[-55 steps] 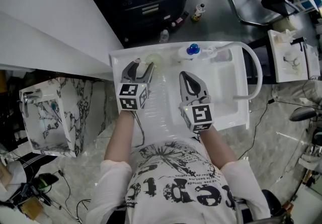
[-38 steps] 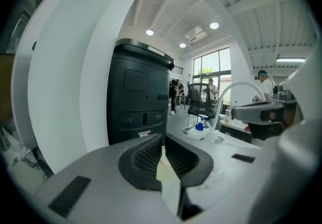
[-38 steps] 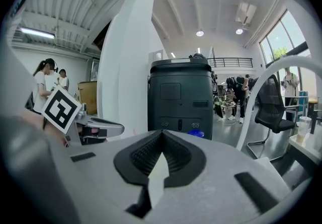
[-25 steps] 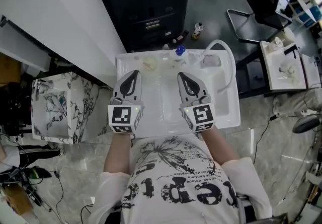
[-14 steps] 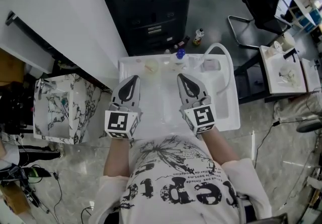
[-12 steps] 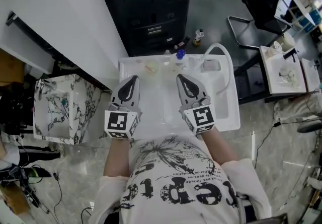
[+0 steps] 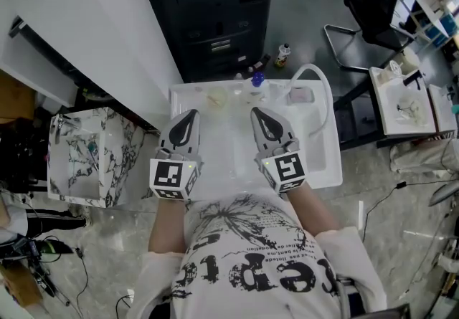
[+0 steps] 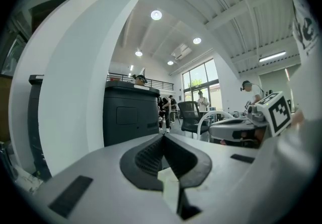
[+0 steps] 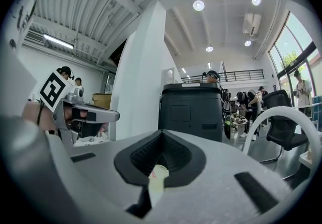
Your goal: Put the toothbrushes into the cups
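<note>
Grey left claw (image 7: 188, 115): jaws shut together, nothing between them; grey right claw (image 7: 260, 114): likewise closed and empty; both held level over the near half of the white rectangular surface (image 7: 237, 156).

Pale translucent round cup (image 7: 216, 97): at the far edge; toothbrushes: too small to make out, none seen lying loose.

Step, as judged: nothing carried, task likely finished or idle; next move calls for finding any loose brush first.

A lab-like open office: a white moulded washbasin unit (image 7: 324, 161) and a marble-patterned basin unit (image 7: 86, 160) stand as mock-ups on a polished grey floor (image 7: 409, 246) trailing cables (image 7: 387, 190), beside a black metal drawer cabinet (image 7: 215, 16), a black office chair (image 7: 367, 3), tall windows (image 9: 294, 52) and round ceiling lights (image 9: 199, 5).
</note>
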`<action>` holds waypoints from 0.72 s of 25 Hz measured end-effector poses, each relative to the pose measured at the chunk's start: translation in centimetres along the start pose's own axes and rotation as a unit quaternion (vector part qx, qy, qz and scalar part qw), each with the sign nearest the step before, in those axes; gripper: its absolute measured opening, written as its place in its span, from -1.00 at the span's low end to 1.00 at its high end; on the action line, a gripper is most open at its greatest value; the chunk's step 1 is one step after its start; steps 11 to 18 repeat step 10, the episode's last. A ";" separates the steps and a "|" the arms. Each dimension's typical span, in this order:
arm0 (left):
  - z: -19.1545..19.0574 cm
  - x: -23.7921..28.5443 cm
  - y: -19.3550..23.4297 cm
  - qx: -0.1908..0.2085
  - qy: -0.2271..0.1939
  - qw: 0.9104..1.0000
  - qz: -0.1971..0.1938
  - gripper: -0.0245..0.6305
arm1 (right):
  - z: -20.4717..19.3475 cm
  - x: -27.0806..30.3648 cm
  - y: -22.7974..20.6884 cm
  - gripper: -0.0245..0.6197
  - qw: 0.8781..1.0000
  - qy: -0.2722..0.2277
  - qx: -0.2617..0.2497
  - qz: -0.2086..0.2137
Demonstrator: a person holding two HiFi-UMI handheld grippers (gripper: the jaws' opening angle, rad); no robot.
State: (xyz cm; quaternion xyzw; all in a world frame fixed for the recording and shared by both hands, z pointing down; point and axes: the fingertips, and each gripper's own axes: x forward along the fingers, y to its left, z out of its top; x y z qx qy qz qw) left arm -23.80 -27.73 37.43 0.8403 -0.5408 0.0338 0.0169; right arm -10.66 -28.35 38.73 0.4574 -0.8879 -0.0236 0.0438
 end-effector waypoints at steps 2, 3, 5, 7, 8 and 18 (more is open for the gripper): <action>-0.1 -0.1 -0.1 -0.002 0.000 1.000 -0.006 -0.89 | -0.1 0.0 0.2 -0.95 1.000 0.002 -0.001 0.001; -0.1 -0.1 -0.2 -0.001 0.000 1.000 -0.008 -0.89 | -0.2 0.0 0.2 -0.95 1.000 0.003 -0.002 0.001; -0.1 -0.2 -0.4 -0.001 0.000 1.000 -0.011 -0.89 | -0.2 -0.1 0.2 -0.95 1.000 0.003 -0.003 0.000; -0.1 -0.2 -0.5 -0.001 0.000 1.000 -0.013 -0.89 | -0.3 -0.2 0.2 -0.95 1.000 0.004 -0.003 0.000; -0.1 -0.2 -0.6 -0.001 0.000 1.000 -0.013 -0.89 | -0.3 -0.2 0.2 -0.95 1.000 0.005 -0.003 0.000; -0.2 -0.3 -0.6 -0.002 0.000 1.000 -0.013 -0.89 | -0.4 -0.2 0.3 -0.95 1.000 0.006 -0.003 0.000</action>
